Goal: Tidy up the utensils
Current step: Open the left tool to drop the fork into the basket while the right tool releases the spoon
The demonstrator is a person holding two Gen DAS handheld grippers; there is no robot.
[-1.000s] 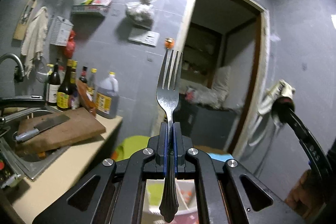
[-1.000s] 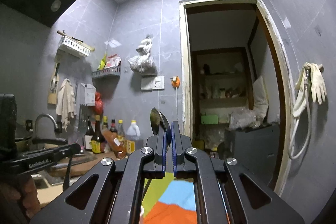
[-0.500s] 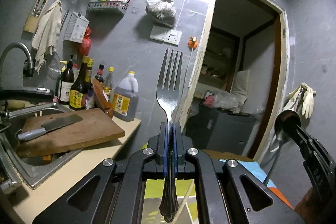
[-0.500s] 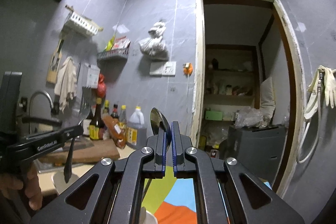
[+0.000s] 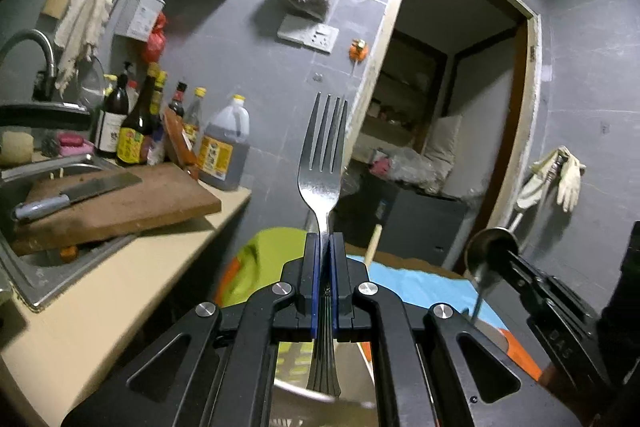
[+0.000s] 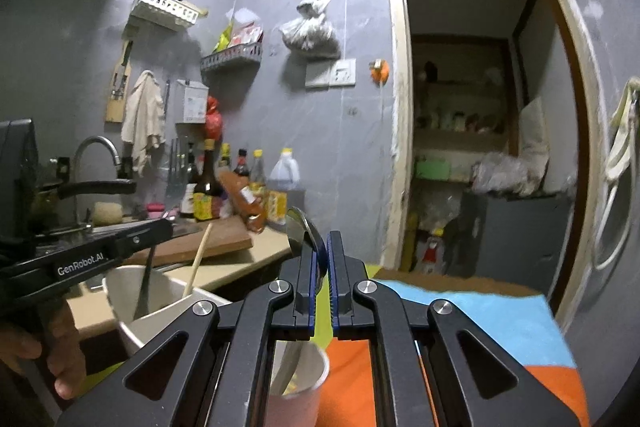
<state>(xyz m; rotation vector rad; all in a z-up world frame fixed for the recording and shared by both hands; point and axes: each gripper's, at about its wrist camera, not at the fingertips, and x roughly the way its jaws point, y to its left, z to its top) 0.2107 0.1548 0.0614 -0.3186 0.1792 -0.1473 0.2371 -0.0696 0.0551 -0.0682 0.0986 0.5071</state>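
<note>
Left tool (image 5: 324, 243): pressed together on a silver four-tined metal fork (image 5: 322, 163), which stands upright, tines up, handle end hanging below the pads; in the right wrist view the handle reaches down into a white tub-shaped holder (image 6: 160, 301).
Right tool (image 6: 320, 247): pinching a silver metal spoon (image 6: 301, 227) at the neck, bowl up above the pads; the handle runs down toward a pale pink paper cup (image 6: 296, 387).
Holder contents: a pale wooden chopstick (image 6: 199, 259) leans inside it beside the fork handle.
Bench: a cloth of lime green, light blue and orange panels (image 6: 472, 319) covers it; holder and cup stand at its near left corner.
Counter: beige top (image 5: 120, 291) left of the bench, with a steel sink (image 5: 24, 267) at its left edge.
Board: brown wooden cutting board (image 5: 116, 207) lies over the sink edge, carrying a steel cleaver (image 5: 76, 193).
Bottles: dark sauce bottles and a large oil jug (image 5: 224, 147) stand along the counter's back edge against the wall.
Room: grey tiled wall (image 6: 344, 131) with wire shelves, hanging cloth and a white bag.
Doorway: open wooden-framed doorway (image 6: 400, 131) on the right, leading to a dim storeroom.
</note>
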